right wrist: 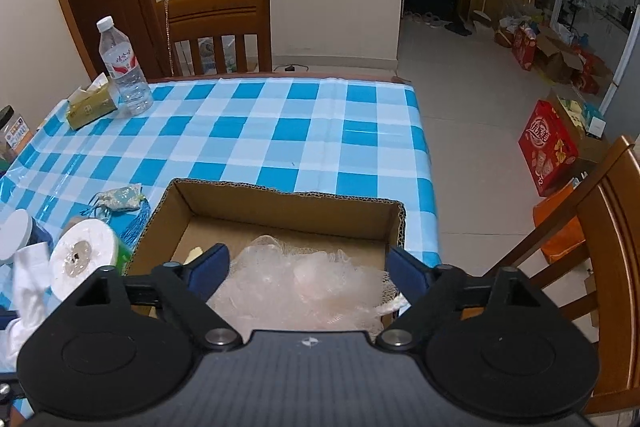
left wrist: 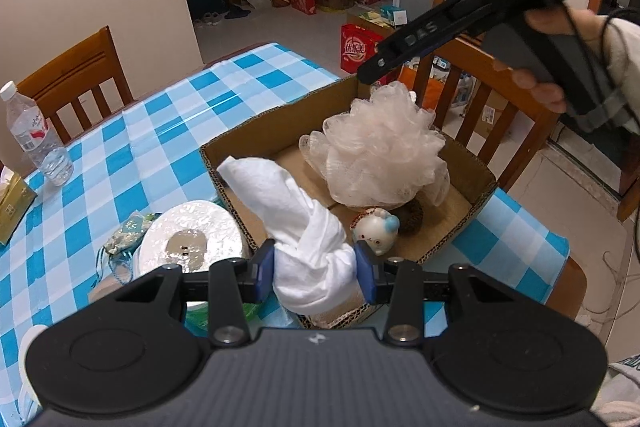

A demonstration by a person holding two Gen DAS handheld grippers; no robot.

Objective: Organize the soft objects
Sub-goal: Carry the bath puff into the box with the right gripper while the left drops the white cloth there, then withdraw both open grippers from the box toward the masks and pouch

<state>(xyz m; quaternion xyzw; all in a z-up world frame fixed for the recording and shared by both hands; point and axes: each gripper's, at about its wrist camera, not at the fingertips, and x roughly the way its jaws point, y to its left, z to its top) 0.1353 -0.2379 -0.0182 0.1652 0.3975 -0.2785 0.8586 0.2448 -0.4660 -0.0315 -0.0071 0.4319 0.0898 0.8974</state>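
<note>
Holding the white cloth [left wrist: 308, 227] clamped in your left gripper [left wrist: 316, 269] at the cardboard box's [left wrist: 280, 123] near edge, with your right gripper's [right wrist: 308, 267] jaws apart above the pink bath pouf [left wrist: 376, 151] inside, you likely next drop the cloth in.

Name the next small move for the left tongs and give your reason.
Probably carry the white cloth a little further over the cardboard box and open. The left tongs are shut on it near the box's near edge, and the bath pouf and small plush toy already lie inside.
</note>
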